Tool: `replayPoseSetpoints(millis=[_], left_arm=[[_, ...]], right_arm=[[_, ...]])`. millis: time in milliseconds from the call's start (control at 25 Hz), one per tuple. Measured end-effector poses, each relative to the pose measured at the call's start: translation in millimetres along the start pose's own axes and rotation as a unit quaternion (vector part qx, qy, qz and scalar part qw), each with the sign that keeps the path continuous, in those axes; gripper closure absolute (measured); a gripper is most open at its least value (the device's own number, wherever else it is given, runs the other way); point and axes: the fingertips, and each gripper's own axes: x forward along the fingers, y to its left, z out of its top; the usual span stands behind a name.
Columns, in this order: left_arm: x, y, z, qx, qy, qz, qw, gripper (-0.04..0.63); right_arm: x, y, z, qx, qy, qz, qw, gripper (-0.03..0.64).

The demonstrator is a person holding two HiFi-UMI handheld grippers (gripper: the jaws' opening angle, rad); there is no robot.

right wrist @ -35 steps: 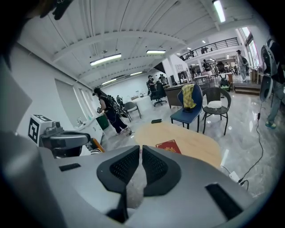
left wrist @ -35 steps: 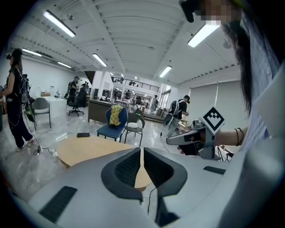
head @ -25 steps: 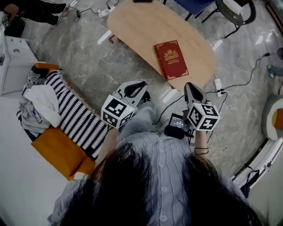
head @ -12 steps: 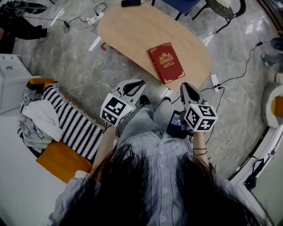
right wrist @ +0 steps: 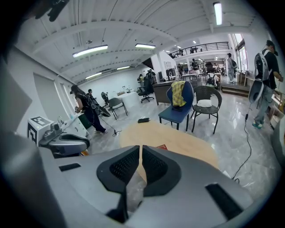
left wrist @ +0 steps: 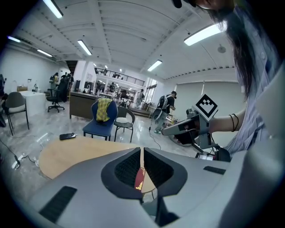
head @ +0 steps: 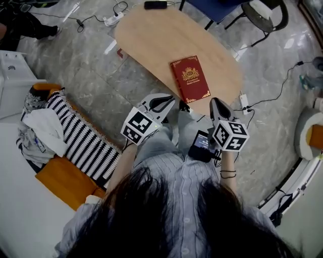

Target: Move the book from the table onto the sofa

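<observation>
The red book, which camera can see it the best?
The head view. There the red book lies whole on the wooden table, gold-printed cover up. The left gripper view shows only a thin red sliver past its shut jaws; the right gripper view just a small red corner above its jaws.

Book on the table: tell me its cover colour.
The book is dark red with gold decoration, clearest in the head view.

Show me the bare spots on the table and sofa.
Table: bare wood between the red book and the black phone at its far edge. Sofa: bare white beside the orange cushion; crowded by clothes and striped blanket.
</observation>
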Motion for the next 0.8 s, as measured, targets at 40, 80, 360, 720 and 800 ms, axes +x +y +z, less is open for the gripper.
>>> replayPoseSetpoints(millis=[40, 80, 360, 720, 800], left_arm=[[4, 2, 0, -0.009, 0.0, 0.003, 1.0, 0.581], [8, 6, 0, -0.016, 0.001, 0.007, 0.9998, 0.581], [52, 40, -18, -0.065, 0.013, 0.051, 0.9965, 0.581], [128, 106, -92, -0.221, 0.001, 0.084, 0.9717, 0.581], [141, 118, -110, -0.219, 0.026, 0.088, 0.9715, 0.58]], right_arm=[[6, -6, 2, -0.007, 0.005, 0.002, 1.0, 0.583], [13, -11, 5, -0.016, 0.01, 0.005, 1.0, 0.583], [66, -63, 17, -0.046, 0.043, 0.027, 0.998, 0.583], [162, -132, -18, -0.051, 0.094, 0.071, 0.992, 0.583], [184, -143, -29, -0.058, 0.104, 0.071, 0.99, 0.583]])
